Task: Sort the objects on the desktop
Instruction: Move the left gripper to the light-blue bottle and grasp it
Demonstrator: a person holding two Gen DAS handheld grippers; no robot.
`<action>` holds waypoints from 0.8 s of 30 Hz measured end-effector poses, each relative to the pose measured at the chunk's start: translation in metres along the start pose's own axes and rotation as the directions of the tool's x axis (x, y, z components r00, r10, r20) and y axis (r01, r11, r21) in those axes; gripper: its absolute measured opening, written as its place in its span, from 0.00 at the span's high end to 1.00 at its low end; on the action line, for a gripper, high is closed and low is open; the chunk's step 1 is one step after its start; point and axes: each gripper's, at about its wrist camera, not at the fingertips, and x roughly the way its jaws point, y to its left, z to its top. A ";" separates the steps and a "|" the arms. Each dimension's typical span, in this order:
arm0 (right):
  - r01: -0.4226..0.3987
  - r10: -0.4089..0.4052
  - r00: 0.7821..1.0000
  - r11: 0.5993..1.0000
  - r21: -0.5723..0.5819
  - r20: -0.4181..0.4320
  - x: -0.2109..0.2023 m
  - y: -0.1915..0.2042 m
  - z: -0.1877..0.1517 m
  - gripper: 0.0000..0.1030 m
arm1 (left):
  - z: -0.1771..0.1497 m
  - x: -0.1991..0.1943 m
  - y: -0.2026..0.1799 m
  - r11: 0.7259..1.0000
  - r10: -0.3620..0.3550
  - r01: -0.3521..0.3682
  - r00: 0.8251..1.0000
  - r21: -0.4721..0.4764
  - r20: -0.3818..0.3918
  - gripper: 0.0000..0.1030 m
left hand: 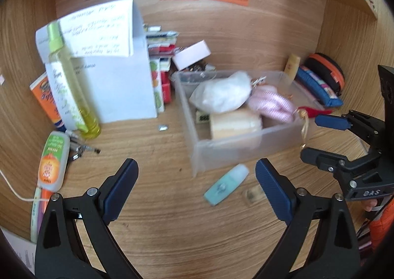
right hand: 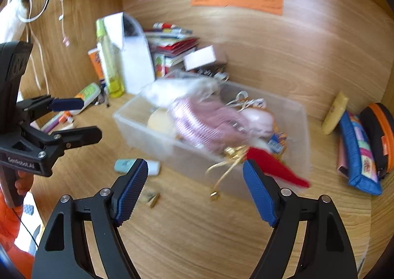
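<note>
Two loose items are seen on the wooden desk [left hand: 160, 217] just in front of the clear plastic bin [left hand: 246, 142]: a small pale-teal tube [left hand: 226, 184] and, beside it, a tiny tan object [left hand: 252, 195] too blurred to be identified. The tube is judged light, stiff and somewhat slippery; it is best taken across its short width near the middle, lest it squirt out of the pads. The left gripper [left hand: 197, 189] is held wide open and empty above the desk, the tube lying near its right finger. The right gripper [right hand: 195, 191] is likewise spread wide with nothing between its jaws, close to the bin's front corner. The bin is crowded: a white bag [left hand: 221, 94], a pink ribbed roll [left hand: 273, 104], a beige roll [left hand: 235, 123] and a red tasselled ornament [right hand: 273, 168] draped over its rim are held there. All are judged soft and light, so little room is left.
</note>
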 end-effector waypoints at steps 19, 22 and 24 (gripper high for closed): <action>-0.118 0.101 0.966 0.991 -0.061 -0.238 0.069 0.049 -0.025 0.28 | -0.044 0.034 0.036 0.996 0.026 -0.039 0.987 -0.080 -0.161 0.06; -0.098 0.075 0.971 0.991 -0.095 -0.227 0.071 0.059 -0.025 0.39 | -0.045 0.036 0.039 0.996 0.025 -0.039 0.986 -0.085 -0.167 0.06; -0.092 0.066 0.974 0.989 -0.112 -0.216 0.070 0.063 -0.025 0.48 | -0.044 0.037 0.039 0.996 0.017 -0.032 0.986 -0.088 -0.166 0.06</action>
